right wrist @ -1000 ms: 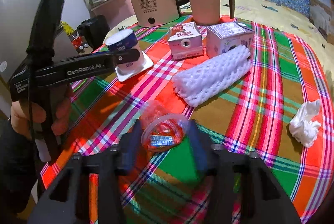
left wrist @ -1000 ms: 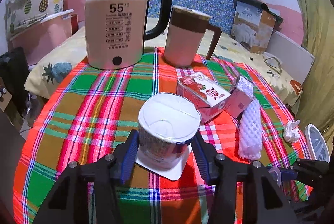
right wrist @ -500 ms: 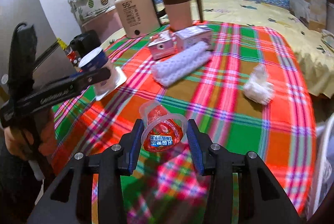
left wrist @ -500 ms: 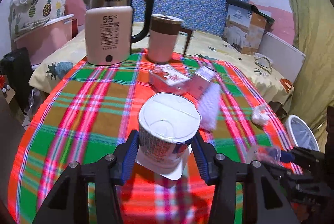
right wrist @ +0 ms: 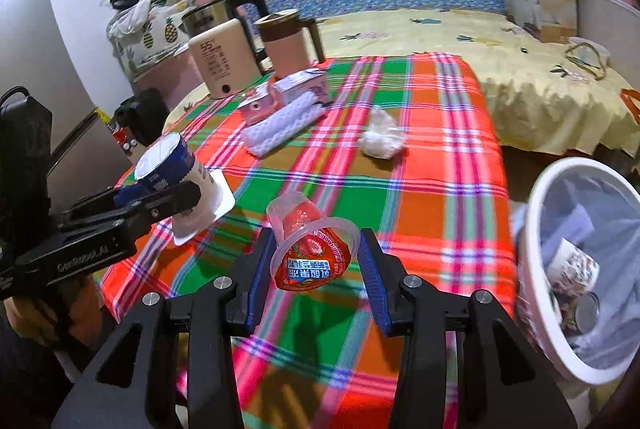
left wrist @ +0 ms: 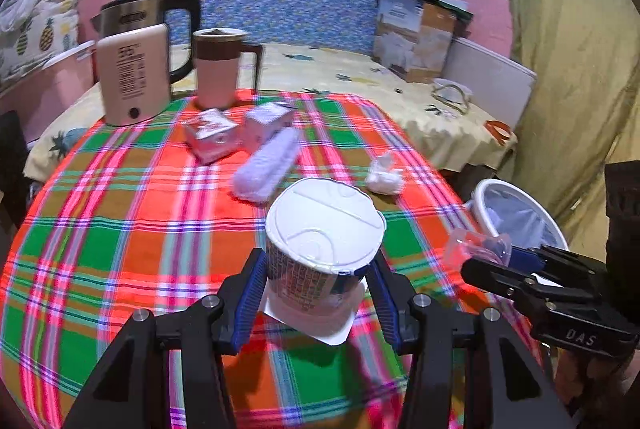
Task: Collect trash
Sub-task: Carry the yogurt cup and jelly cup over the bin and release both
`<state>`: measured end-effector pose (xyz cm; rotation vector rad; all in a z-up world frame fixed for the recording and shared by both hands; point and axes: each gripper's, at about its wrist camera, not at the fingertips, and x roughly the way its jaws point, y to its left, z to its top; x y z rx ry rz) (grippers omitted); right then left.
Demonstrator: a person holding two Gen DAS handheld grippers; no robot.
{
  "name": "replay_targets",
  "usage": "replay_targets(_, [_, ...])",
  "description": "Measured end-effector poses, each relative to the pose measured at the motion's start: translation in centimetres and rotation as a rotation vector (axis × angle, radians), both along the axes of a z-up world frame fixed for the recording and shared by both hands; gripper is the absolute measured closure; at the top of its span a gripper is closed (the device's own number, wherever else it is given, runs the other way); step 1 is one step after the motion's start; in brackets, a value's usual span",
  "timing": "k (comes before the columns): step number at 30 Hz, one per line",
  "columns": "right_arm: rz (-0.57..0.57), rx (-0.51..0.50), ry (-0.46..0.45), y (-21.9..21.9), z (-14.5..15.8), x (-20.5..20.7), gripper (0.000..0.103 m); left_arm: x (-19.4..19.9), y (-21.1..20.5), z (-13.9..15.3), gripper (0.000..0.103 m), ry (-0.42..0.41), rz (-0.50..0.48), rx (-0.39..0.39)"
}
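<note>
Currently mid-task, two items lifted at once. Left gripper point(left wrist: 316, 293) jaws clamp an upturned cup point(left wrist: 322, 245), its lid flap hanging below; side print unreadable. Right gripper point(right wrist: 316, 263) jaws pinch a clear jelly cup point(right wrist: 310, 249), red label with Chinese characters I cannot read reliably. Bin point(right wrist: 536, 229) stands on the floor at the table's right, bagged, already holding several containers. Left on the table point(right wrist: 440, 189): two cartons point(right wrist: 260, 105), foam net point(right wrist: 284, 125), tissue wad point(right wrist: 380, 141). Kettle point(right wrist: 224, 65) at far left shows "55"; left tool body reads "GenRobot.AI".
</note>
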<state>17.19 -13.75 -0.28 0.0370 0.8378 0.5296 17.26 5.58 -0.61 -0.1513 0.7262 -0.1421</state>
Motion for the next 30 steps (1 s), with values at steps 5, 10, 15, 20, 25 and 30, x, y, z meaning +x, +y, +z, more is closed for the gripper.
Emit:
replay_targets(5, [-0.053, 0.005, -0.009, -2.3, 0.1, -0.3, 0.059, 0.0, -2.9, 0.4, 0.053, -0.003, -0.048, 0.008])
replay_targets(10, [-0.114, 0.009, -0.017, -5.3, 0.1, -0.5, 0.059, 0.7, -5.5, 0.6, 0.053, -0.005, -0.094, 0.005])
replay_targets(15, [-0.209, 0.003, -0.015, -8.9, -0.1, -0.4, 0.059, 1.6, -8.4, 0.7, 0.053, -0.013, -0.148, 0.0])
replay_targets(20, [-0.302, -0.01, -0.012, -12.2, -0.3, -0.4, 0.059, 2.8, -12.0, 1.1, 0.052, -0.031, -0.221, -0.007])
replay_targets(25, [-0.374, -0.03, 0.003, -14.5, -0.7, -0.1, 0.059, 4.0, -15.4, 1.0, 0.052, -0.033, -0.282, -0.008])
replay_targets(30, [-0.418, -0.041, 0.021, -16.3, -1.2, -0.3, 0.059, 5.0, -18.4, 0.8, 0.052, -0.035, -0.344, -0.014])
